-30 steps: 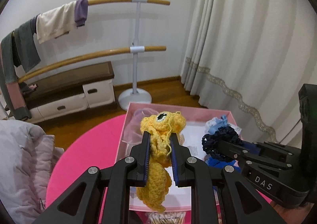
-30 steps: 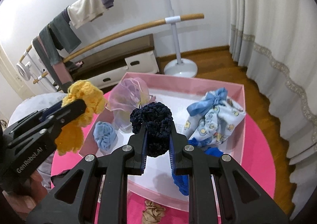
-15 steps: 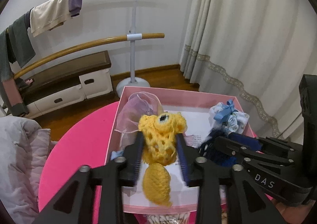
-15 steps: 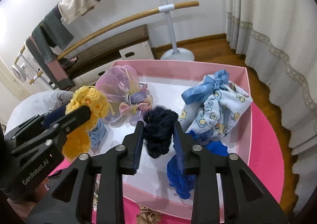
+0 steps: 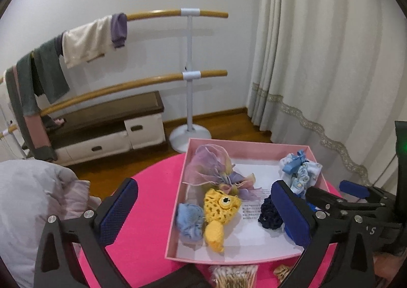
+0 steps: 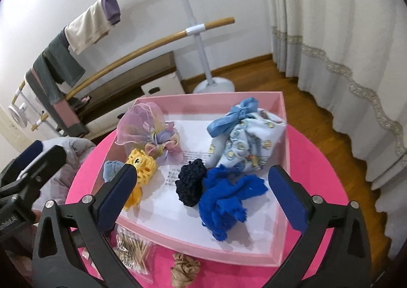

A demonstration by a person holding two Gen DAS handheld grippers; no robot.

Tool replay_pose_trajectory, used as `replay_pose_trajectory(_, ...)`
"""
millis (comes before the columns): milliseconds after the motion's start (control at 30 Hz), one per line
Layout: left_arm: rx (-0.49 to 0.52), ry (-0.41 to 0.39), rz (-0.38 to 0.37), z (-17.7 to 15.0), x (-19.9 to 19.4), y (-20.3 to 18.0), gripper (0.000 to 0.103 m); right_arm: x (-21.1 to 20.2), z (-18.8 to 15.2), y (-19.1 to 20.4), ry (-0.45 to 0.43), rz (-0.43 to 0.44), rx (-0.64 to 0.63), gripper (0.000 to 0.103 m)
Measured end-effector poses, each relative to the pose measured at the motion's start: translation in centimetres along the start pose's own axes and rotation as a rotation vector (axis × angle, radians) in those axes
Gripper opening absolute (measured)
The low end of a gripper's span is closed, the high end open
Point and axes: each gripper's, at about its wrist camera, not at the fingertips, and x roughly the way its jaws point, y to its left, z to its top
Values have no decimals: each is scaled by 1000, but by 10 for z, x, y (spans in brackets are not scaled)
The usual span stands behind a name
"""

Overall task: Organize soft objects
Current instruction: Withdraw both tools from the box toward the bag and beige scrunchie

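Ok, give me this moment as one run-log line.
left tongs: open, empty | right tongs: open, empty | yellow crochet toy, navy scrunchie: lying in pink box | tan scrunchie: outside box

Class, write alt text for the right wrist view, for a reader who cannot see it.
An open right tool hangs over a pink box on a pink table, holding nothing. Inside lie a navy crochet scrunchie, a blue cloth, a yellow crochet toy and a baby-print pouch.

In box (image 6: 283, 120): 1 yellow crochet (image 6: 142, 168), 1 navy crochet (image 6: 190, 181), 1 blue cloth (image 6: 226, 201), 1 light-blue scrunchie (image 6: 112, 169), 1 organza pouch (image 6: 142, 127), 1 printed bundle (image 6: 244, 142). Outside box: 1 beige scrunchie (image 6: 184, 266), 1 swab pack (image 6: 132, 249).
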Motion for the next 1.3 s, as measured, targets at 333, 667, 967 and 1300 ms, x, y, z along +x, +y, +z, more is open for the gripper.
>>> replay_pose_trajectory(333,20,-72,30,-54,-89,-6,103,-62,-23,5,-104,10,15,103)
replay_pose_trajectory(667,-18,-99,32,-84,-159,2,103,-118,-61,10,-174,28,12,103)
replay_pose_trajectory(967,-21,-117,54,-106,-205,1,103,-161,-92,14,-253,-16,17,103)
replay_pose_trajectory(1300,-15,-119,63,-126,-236,-3,103,-183,-111,35,-293,-78,-40,103)
